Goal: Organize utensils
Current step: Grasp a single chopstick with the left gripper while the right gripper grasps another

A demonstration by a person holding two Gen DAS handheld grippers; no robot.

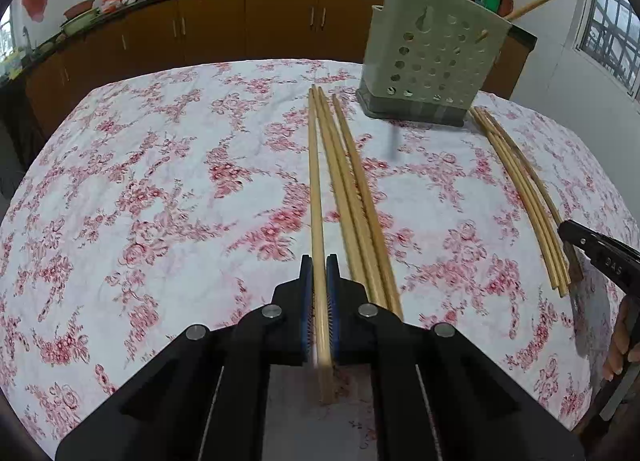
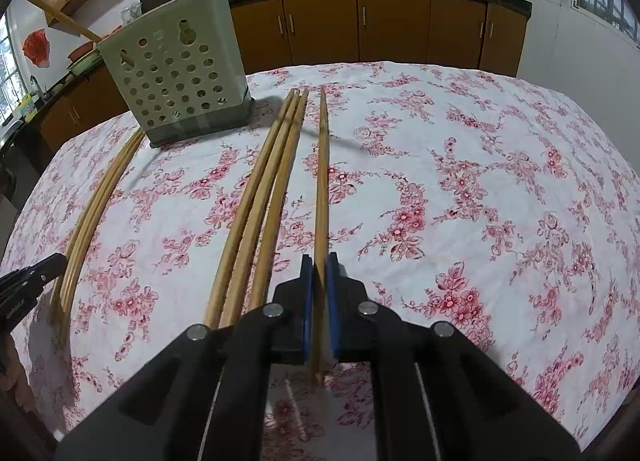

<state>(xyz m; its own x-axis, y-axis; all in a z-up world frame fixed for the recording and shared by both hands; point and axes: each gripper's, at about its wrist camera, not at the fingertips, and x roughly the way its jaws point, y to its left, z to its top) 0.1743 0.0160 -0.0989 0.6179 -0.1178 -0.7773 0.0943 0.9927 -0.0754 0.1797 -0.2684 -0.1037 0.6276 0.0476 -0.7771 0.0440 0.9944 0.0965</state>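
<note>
My left gripper is shut on one long wooden chopstick that points away over the floral table. Three loose chopsticks lie just right of it. My right gripper is shut on another chopstick, with three loose chopsticks to its left. The pale green perforated utensil holder stands at the far side, with chopsticks sticking out of its top; it also shows in the right wrist view. The right gripper's finger appears at the left view's right edge.
A bundle of several chopsticks lies right of the holder, also in the right wrist view. The floral tablecloth covers the table. Brown cabinets and a counter with woks stand behind.
</note>
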